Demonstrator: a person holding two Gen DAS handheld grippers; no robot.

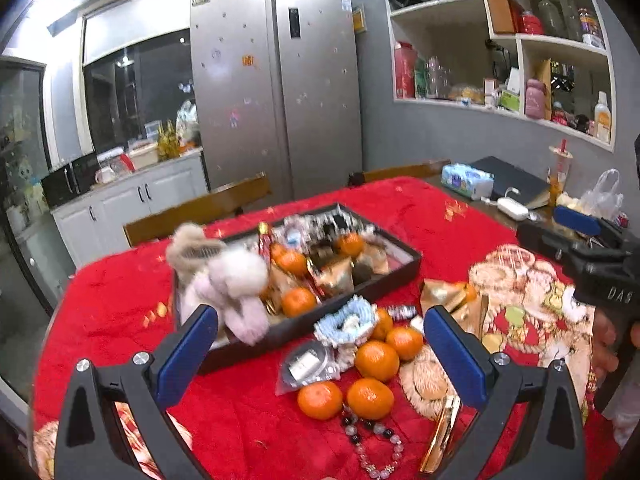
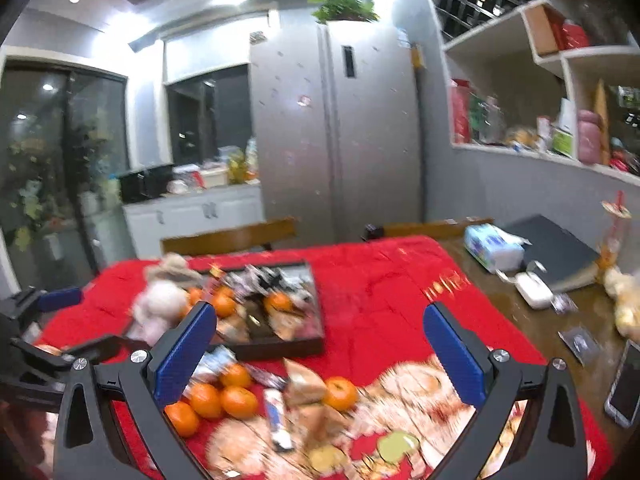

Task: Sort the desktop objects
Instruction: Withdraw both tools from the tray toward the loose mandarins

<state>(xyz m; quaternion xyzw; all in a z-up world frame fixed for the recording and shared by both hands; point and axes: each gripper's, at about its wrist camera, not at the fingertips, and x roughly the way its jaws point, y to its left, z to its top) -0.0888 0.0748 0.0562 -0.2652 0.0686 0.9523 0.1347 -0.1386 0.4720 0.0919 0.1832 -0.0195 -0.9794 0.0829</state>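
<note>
A black tray (image 1: 400, 276) on the red cloth holds tangerines, gold packets and a pink-white plush toy (image 1: 236, 280) hanging over its near left rim. In front of it lie several loose tangerines (image 1: 376, 360), a blue knitted scrunchie (image 1: 347, 322), a clear bag (image 1: 306, 366), a bead bracelet (image 1: 372, 440) and gold packets (image 1: 444, 294). My left gripper (image 1: 320, 352) is open and empty above these. My right gripper (image 2: 320, 356) is open and empty above loose tangerines (image 2: 224, 398) and a gold packet (image 2: 306, 384); the tray (image 2: 280, 346) lies beyond. The right gripper also shows at the left wrist view's right edge (image 1: 592, 240).
Two wooden chair backs (image 1: 200, 208) stand behind the table. On bare wood at the right are a tissue pack (image 2: 494, 250), a dark laptop (image 2: 556, 252), a white charger (image 2: 532, 290) and a phone (image 2: 626, 384). A fridge and shelves stand behind.
</note>
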